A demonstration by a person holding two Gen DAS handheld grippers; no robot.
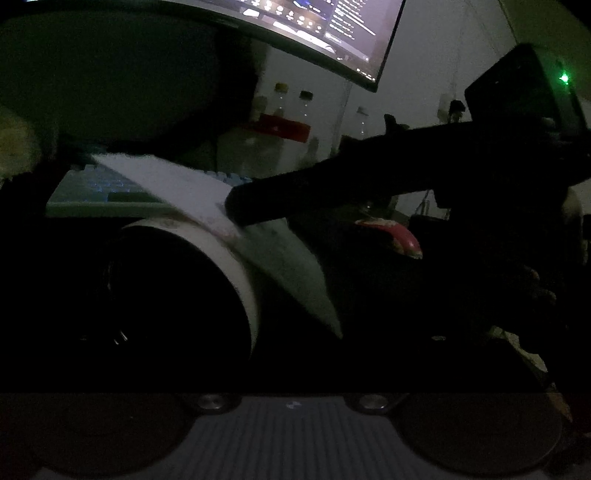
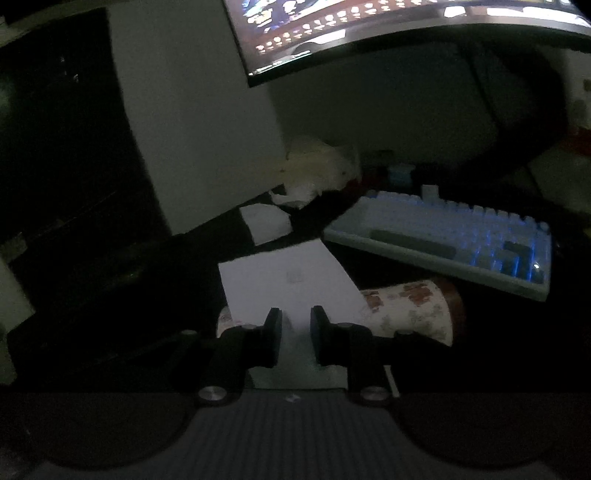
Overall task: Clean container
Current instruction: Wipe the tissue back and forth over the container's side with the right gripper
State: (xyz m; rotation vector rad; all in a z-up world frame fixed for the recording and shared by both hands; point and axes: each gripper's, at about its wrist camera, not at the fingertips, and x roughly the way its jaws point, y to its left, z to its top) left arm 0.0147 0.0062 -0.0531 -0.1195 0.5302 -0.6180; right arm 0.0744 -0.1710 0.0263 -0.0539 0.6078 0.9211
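Observation:
The scene is very dark. A cup (image 2: 406, 306) with a pale flowered outside and a brown inside lies on its side just past my right gripper (image 2: 295, 314). That gripper is shut on a white paper tissue (image 2: 288, 280), which spreads forward over the cup. In the left wrist view the cup (image 1: 236, 266) looms close with a white band around a black round face. The tissue (image 1: 177, 177) is draped over its top, pinched by the right gripper (image 1: 236, 206), which reaches in from the right. My left gripper's own fingers are lost in the dark.
A backlit keyboard (image 2: 443, 236) lies behind the cup under a lit monitor (image 2: 369, 29). Crumpled tissue (image 2: 317, 166) and a folded white piece (image 2: 266, 221) sit further back on the dark desk. Bottles (image 1: 280, 99) stand by the wall, with a red-edged object (image 1: 399, 236) on the right.

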